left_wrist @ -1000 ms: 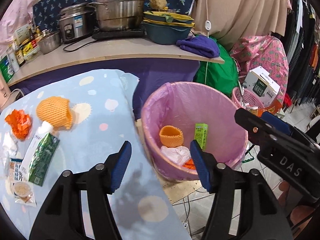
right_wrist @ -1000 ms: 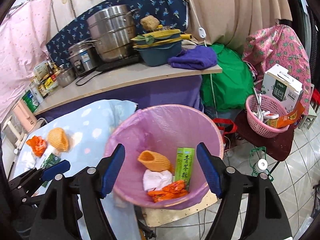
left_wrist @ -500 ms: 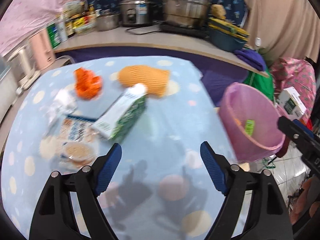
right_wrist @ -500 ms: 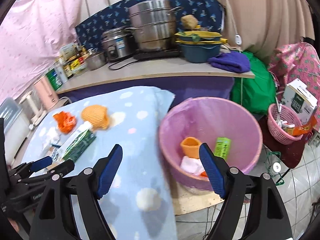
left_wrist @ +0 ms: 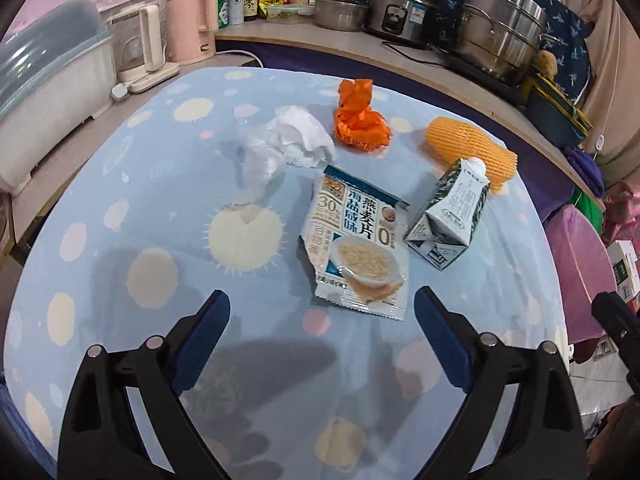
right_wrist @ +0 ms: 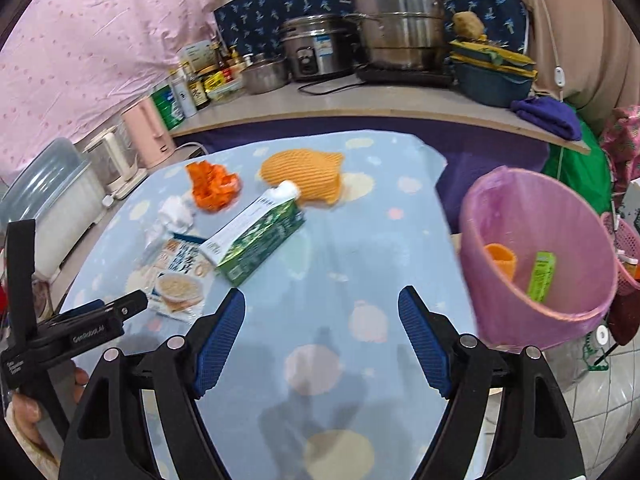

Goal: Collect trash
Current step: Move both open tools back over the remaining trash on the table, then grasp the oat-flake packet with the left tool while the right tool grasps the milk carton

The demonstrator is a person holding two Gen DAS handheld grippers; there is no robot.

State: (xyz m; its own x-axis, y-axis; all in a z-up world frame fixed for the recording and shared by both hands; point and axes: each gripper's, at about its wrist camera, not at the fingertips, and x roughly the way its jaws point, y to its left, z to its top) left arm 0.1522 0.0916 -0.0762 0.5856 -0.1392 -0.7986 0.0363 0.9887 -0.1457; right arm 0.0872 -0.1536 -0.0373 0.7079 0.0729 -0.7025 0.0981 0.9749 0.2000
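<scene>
On the blue spotted tablecloth (left_wrist: 120, 208) lie an oatmeal sachet (left_wrist: 358, 246), a green-and-white carton (left_wrist: 450, 216), an orange foam net (left_wrist: 468, 152), an orange crumpled wrapper (left_wrist: 360, 120) and white crumpled tissue (left_wrist: 288, 144). My left gripper (left_wrist: 322, 316) is open and empty, just short of the sachet. My right gripper (right_wrist: 322, 312) is open and empty over the cloth, between the carton (right_wrist: 256, 240) and the pink-lined bin (right_wrist: 536, 256). The bin holds an orange net (right_wrist: 500, 260) and a green box (right_wrist: 542, 276).
A counter (right_wrist: 360, 108) behind the table carries steel pots (right_wrist: 396, 24), a rice cooker, bottles and a teal basin. Kettles (left_wrist: 144, 46) and a plastic-lidded box (left_wrist: 48, 80) stand left of the table. A pink basket (right_wrist: 624, 256) sits right of the bin.
Both grippers have swung left, away from the bin and over the table. The left gripper has come close to the sachet. Both stay open and empty.
</scene>
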